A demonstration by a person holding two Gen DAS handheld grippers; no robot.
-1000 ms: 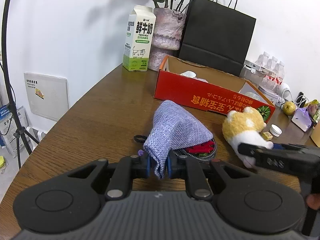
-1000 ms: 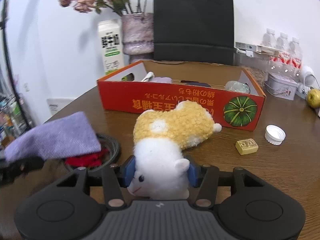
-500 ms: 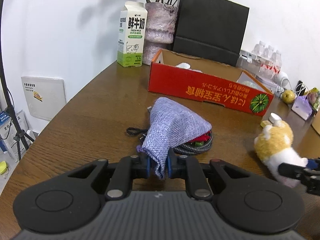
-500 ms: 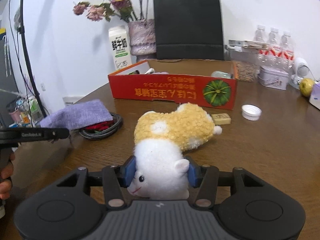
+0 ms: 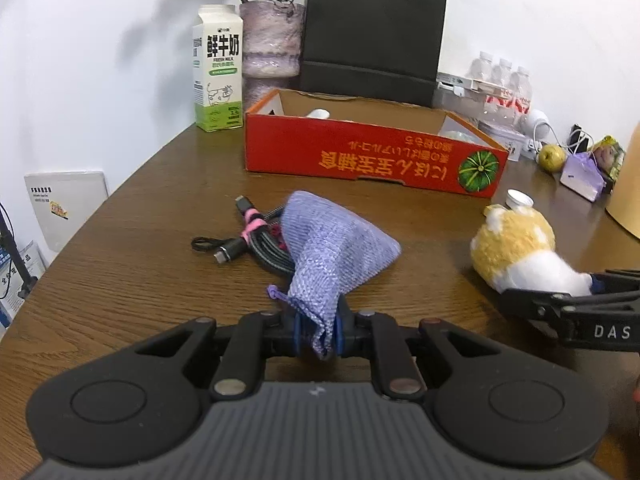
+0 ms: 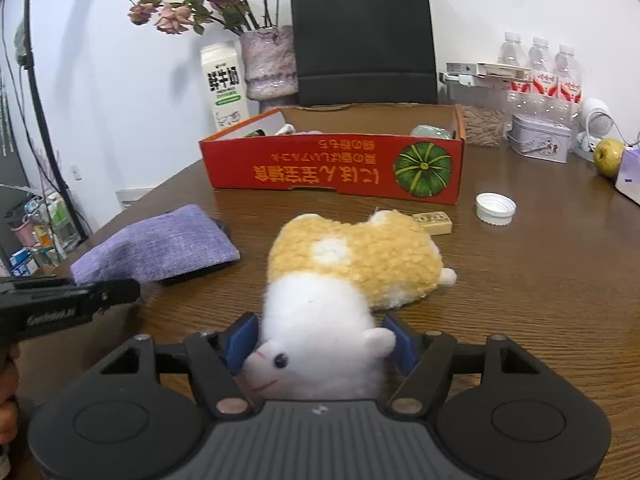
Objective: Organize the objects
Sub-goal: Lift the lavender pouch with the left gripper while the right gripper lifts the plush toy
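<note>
My left gripper [image 5: 318,330] is shut on the edge of a purple cloth pouch [image 5: 332,246], which drapes over a coiled cable [image 5: 256,236] on the wooden table. My right gripper [image 6: 320,340] is shut on the white head of a yellow and white plush toy [image 6: 356,260], which lies on the table. The plush [image 5: 516,248] and the right gripper also show at the right of the left wrist view. The pouch [image 6: 160,244] shows at the left of the right wrist view. An open red cardboard box [image 5: 372,152] stands behind both.
A milk carton [image 5: 218,68], a flower vase [image 5: 270,40] and a black paper bag [image 5: 372,36] stand behind the box. A white bottle cap [image 6: 495,208] and a small yellow block [image 6: 434,222] lie near the box. Bottles, a tin and an apple [image 6: 608,156] are at the right.
Both grippers have pulled back from the box with their loads. The pouch has been drawn off the cable, which now shows its pink tie and plugs. The plush has settled onto the table.
</note>
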